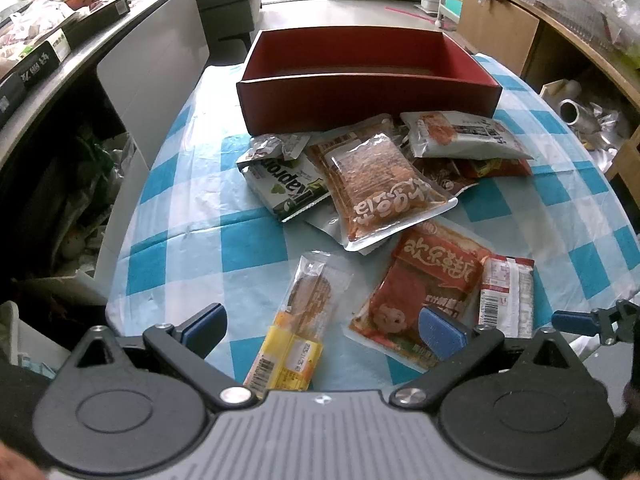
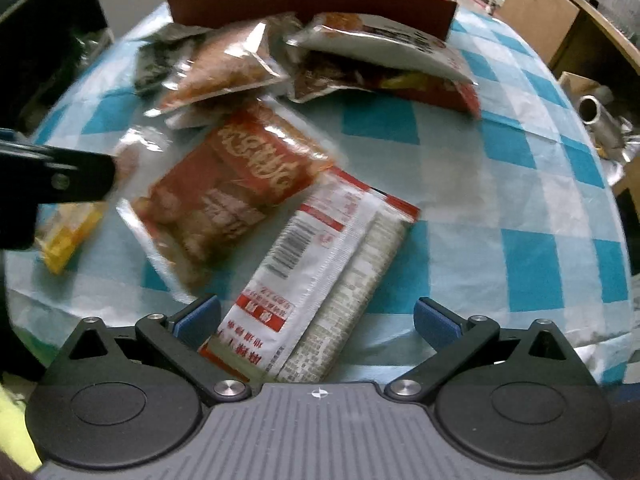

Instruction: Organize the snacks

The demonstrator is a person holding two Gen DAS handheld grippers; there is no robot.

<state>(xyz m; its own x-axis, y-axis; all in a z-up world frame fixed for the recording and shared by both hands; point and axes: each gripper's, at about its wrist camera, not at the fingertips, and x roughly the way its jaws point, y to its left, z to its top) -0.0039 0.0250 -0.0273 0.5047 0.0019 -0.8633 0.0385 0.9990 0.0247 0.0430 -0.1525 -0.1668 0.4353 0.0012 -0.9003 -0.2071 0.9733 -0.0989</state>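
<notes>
Your red box [image 1: 360, 80] sits at the far side of the checked tablecloth [image 1: 192, 216], open side up and, as far as its inside shows, with nothing in it, so I'd say the sorting has barely begun. The snacks lie loose in front of it: a heap pressed against its near wall, with the clear packet of orange strips [image 1: 384, 188] on top and a green-and-white packet [image 1: 288, 188] to its left. Closer to you lie the singles, easiest to pick off first.

Your left gripper [image 1: 320, 328] is spread wide, holding nothing. Between its blue pads [image 1: 440, 332] lies the long yellow-ended bar [image 1: 296, 328], lengthwise toward you, and the right pad overlaps the corner of the red pouch [image 1: 424, 292]. Whether it touches, I can't tell. That looks like a line-up on the bar.

Your right gripper [image 2: 316, 320] is just as wide and empty. The red-and-white packet [image 2: 320, 280], printed back up with its barcode showing, runs right up between the pads, its near end under the gripper body. You're placed to close across its narrow width, a sensible grip on a flat, slippery wrapper. The view is blurred, so contact is unclear.
</notes>
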